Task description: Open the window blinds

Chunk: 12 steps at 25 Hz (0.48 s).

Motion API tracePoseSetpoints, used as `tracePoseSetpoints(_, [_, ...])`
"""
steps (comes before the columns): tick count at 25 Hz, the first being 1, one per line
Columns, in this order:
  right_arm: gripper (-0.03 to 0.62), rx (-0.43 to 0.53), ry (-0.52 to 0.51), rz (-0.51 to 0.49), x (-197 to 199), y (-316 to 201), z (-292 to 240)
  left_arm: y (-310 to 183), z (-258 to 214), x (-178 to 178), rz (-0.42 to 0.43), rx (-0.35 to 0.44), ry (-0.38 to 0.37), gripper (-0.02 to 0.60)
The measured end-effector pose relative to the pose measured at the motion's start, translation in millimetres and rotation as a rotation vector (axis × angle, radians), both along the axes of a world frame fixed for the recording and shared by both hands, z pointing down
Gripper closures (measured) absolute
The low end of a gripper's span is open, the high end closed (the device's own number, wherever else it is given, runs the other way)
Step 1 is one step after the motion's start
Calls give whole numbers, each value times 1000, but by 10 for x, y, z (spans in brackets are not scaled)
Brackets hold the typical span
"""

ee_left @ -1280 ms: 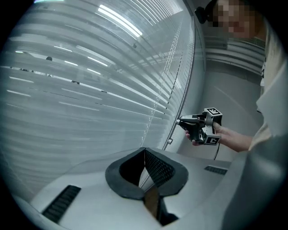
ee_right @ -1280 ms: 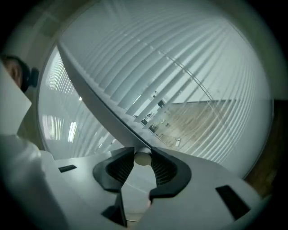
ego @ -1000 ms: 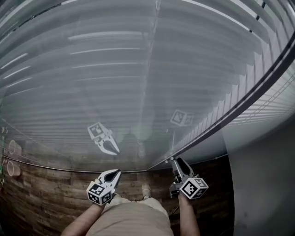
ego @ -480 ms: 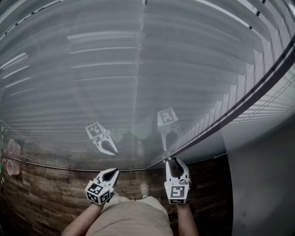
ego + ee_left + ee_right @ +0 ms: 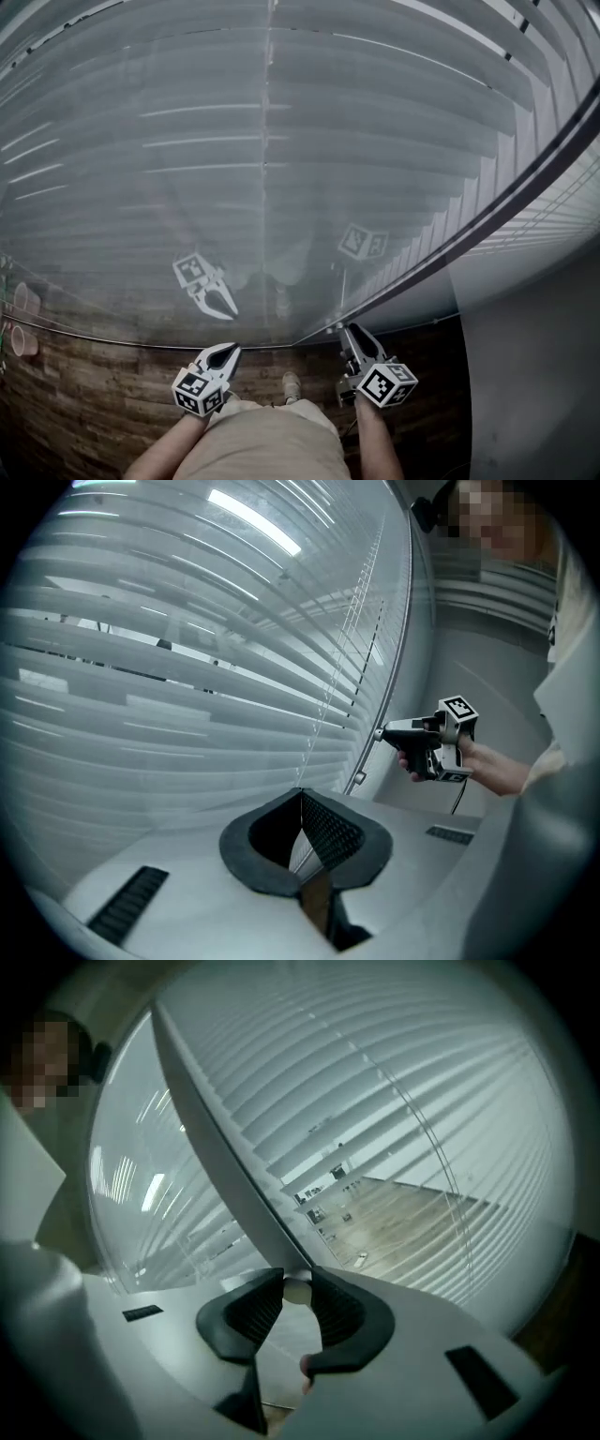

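The right gripper (image 5: 349, 331) is at the foot of the dark frame post (image 5: 487, 216) that separates the two panes. Its jaws have just been closing, and a small pale knob (image 5: 297, 1290) sits between the pads near their tips, so I take it as gripped. The left gripper (image 5: 230, 349) is held back by the person's body, clear of the glass (image 5: 141, 234). Its jaws meet at the tips with nothing in them, and the thin cord that seems to run down to them belongs to the blinds (image 5: 281, 141) behind.

The blinds hang down the full height of the window behind the glass. The slats of the wide left pane lie almost flat against each other, so to my eye the opening is barely begun.

To do this step well, I would keep the knob centred on the ribbed pads and squeeze firmly enough that it cannot slip. I would turn it about its own line and not drag it sideways against the post, watching the slats for their answer. The knob is small and smooth, and I'd expect a slack grip to slide off it.

Nothing here serves as a container. Two faint roundish shapes (image 5: 22, 321) at the far left edge of the glass may be cups, but I cannot tell what they hold.
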State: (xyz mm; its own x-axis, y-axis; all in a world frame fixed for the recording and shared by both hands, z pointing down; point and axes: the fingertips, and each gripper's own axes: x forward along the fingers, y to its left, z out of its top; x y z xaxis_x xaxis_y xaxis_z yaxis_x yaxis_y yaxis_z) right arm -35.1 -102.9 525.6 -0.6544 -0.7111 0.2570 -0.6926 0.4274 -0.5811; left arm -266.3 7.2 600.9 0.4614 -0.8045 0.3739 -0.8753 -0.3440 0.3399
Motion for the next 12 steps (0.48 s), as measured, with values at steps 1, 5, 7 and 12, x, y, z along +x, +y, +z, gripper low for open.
tracePoseSetpoints(1, [497, -28, -41, -2, 8, -9, -44, -7, -52, 13, 2, 2, 1, 569])
tracePoseSetpoints(5, [497, -123, -145, -5, 29, -21, -95, -6, -118, 24, 0, 5, 4, 569])
tracePoseSetpoints(7, [497, -163, -227, -11, 21, -48, -150, 7, -130, 21, -3, 2, 5, 569])
tracePoseSetpoints(12, [497, -206, -373, -22, 36, -84, -161, 22, -105, 80, 6, -4, 8, 569])
